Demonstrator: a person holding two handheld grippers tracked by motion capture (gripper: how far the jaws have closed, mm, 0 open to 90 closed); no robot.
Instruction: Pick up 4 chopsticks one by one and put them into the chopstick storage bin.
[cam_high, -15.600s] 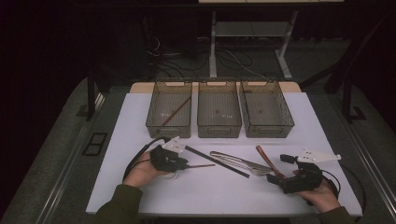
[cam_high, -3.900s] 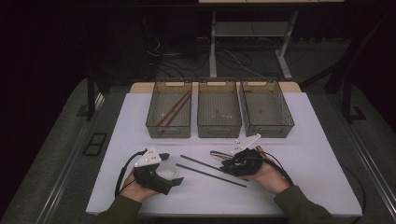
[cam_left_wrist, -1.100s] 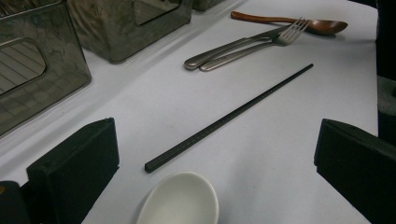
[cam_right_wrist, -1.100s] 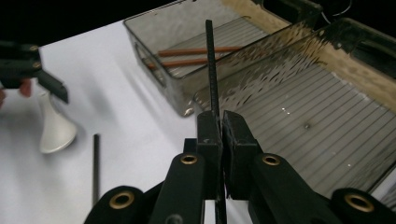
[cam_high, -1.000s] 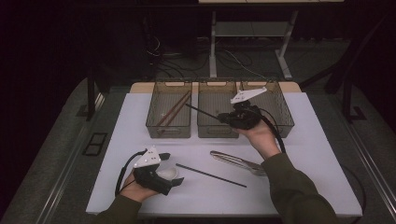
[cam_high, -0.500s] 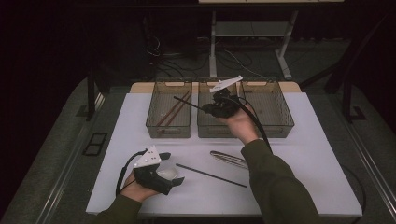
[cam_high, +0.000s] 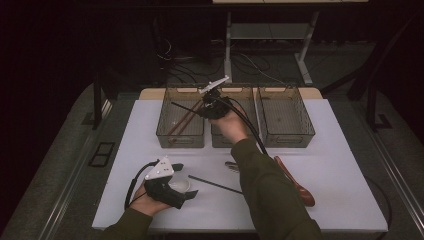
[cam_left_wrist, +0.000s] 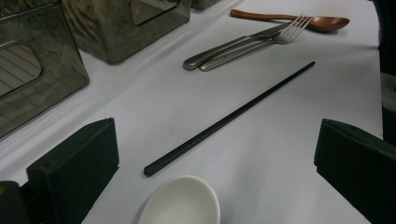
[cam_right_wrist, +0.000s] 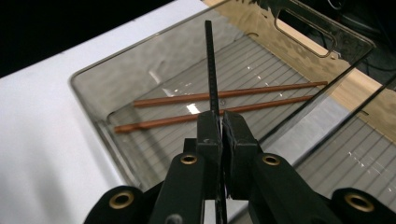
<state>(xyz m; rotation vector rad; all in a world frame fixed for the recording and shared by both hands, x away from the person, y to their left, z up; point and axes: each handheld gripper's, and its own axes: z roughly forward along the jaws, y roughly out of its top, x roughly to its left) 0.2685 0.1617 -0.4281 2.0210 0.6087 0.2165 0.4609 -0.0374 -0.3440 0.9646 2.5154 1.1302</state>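
Since half a second ago, the right tool (cam_high: 204, 107) has slid further toward nine o'clock and now hangs over the left bin (cam_high: 181, 118), carrying a black chopstick (cam_high: 186, 107) that sticks out over that bin. At seven o'clock on the counter (cam_high: 345, 150) the left tool (cam_high: 184, 180) rests beside a white spoon (cam_high: 180, 185).

From the left gripper view, the jaws stand wide apart with nothing between them. A second black chopstick (cam_left_wrist: 229, 119) lies on the counter between them, running toward one o'clock, with the white spoon (cam_left_wrist: 180, 202) at six o'clock.

From the right gripper view, the jaws are clamped on the black chopstick (cam_right_wrist: 211, 70), which points to twelve o'clock above two brown chopsticks (cam_right_wrist: 224, 95) lying in the left bin (cam_right_wrist: 88, 84).
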